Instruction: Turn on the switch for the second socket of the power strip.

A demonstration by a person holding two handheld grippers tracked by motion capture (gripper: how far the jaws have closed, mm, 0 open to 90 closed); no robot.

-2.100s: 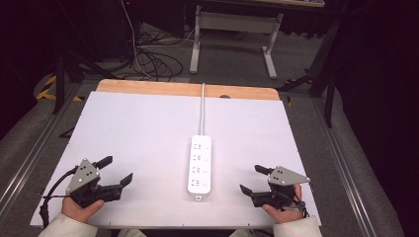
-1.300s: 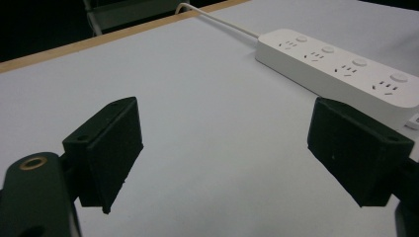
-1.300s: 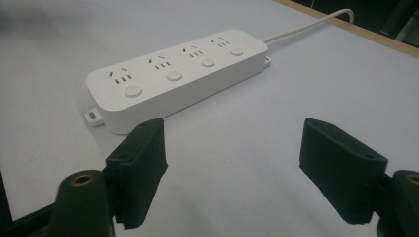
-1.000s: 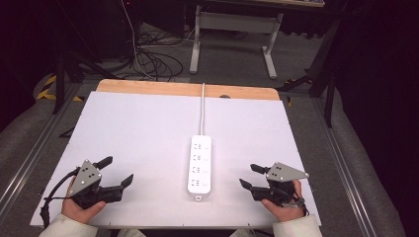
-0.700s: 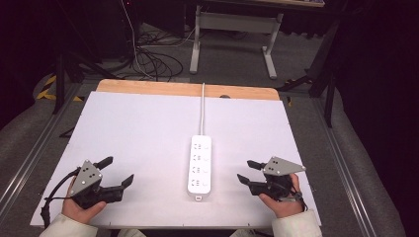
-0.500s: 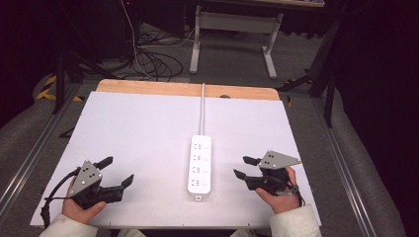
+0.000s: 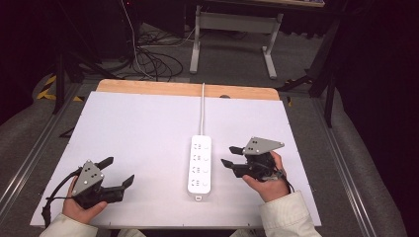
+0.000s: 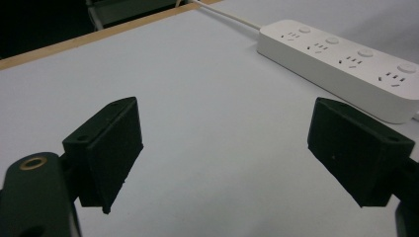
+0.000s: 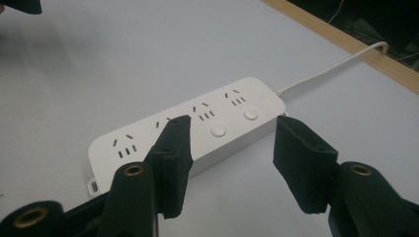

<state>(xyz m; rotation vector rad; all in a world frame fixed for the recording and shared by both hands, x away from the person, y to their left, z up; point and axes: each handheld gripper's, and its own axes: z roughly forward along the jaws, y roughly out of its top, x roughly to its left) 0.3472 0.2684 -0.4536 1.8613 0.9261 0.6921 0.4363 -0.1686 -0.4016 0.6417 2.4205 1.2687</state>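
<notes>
— Where are your hands right now?

— My left hand [image 7: 81, 205] sits low at the near left corner of the flat white table top [image 7: 138, 133], and the black two-jaw left gripper [image 7: 117, 172] it holds points toward the middle, jaws spread wide with nothing between them. In the left gripper view I see bare table between the jaws.

— And the right?

— My right hand [image 7: 267, 180] is up beside the long white plastic power strip [image 7: 199, 164], and the black two-jaw right gripper [image 7: 231, 156] with the grey three-cornered plate on top aims at it, jaws parted, gripping nothing. The tips are just beside the strip's right edge; touching or not, I cannot tell.

— Where's the strip lying?

— Flat in the middle of the table, its white cable [image 7: 202, 108] running away over the wooden far edge [image 7: 148, 89].

— Anything changed?

— Yes! Two seconds ago my right gripper rested near the near right edge; it has slid forward and inward to the strip. The left has hardly moved.
</notes>
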